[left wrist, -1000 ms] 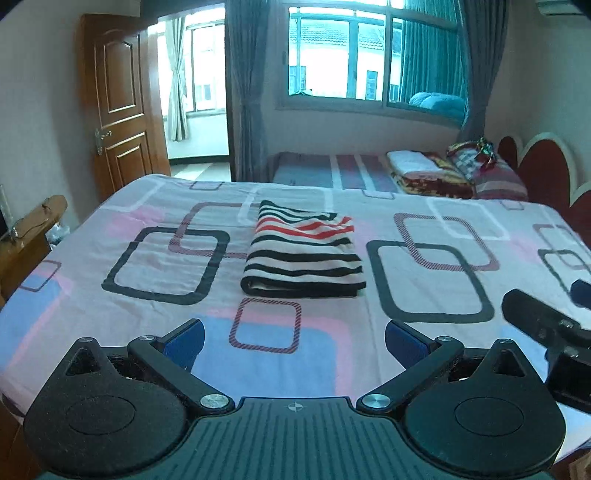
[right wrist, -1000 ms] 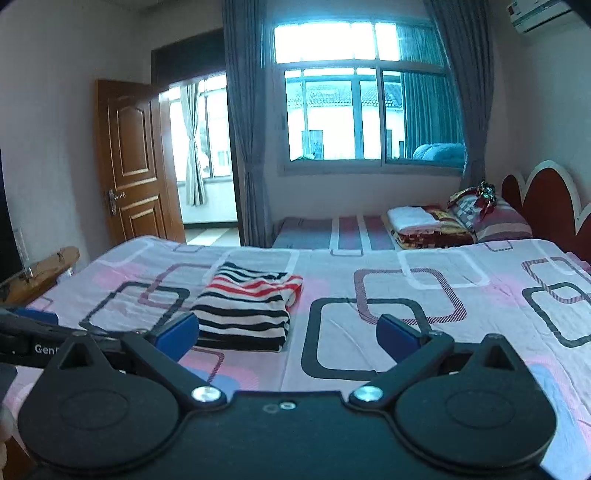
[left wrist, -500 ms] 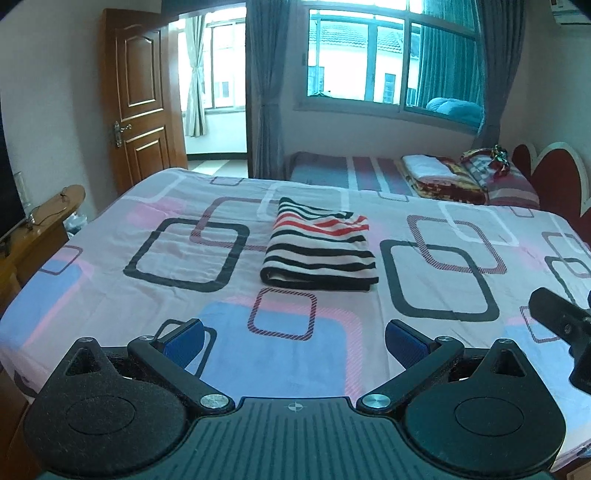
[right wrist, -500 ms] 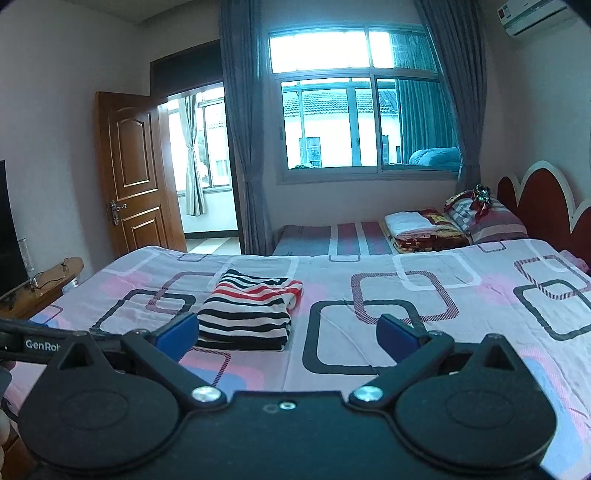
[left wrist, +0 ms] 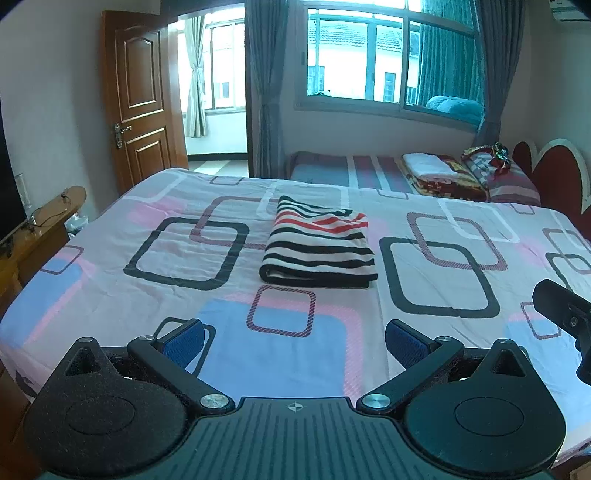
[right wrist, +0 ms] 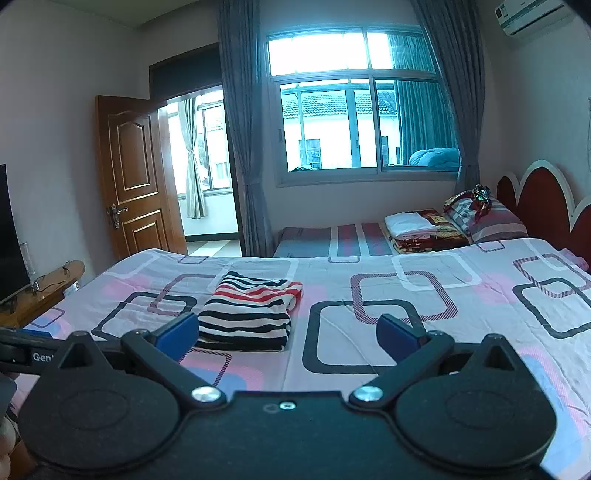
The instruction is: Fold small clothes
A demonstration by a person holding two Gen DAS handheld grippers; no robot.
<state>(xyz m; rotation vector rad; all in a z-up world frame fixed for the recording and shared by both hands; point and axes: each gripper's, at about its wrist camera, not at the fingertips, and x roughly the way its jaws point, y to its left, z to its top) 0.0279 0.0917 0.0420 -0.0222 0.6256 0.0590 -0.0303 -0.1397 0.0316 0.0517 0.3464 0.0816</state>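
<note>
Starting at far left: dark TV screen edge, w/ a wooden side unit below it carrying a cable. Next, brown panelled door stands open onto a bright side room w/ pale curtains. Grey curtains hang beside the big window.

Bed fills the mid-ground, sheet in pink/blue w/ black and maroon rounded squares. Left gripper is over the near edge of the bed, jaws spread wide, blue pads apart w/ nothing between them, only sheet showing in the gap. Striped garment lies folded into a neat rectangle approx. mid-bed, black/white stripes w/ red bands toward the far end, well apart from both grippers, resting flat on the sheet.

Right gripper likewise wide open and empty; in right wrist view the folded garment sits left of centre, its near left corner just behind the left pad in the line of sight, not touching. Part of the right gripper's black body also shows at the right edge of left wrist view.

Further right: second low bed under the window w/ striped cover, folded blankets and a plaid pillow. Red scalloped headboard far right, AC unit top corner
</note>
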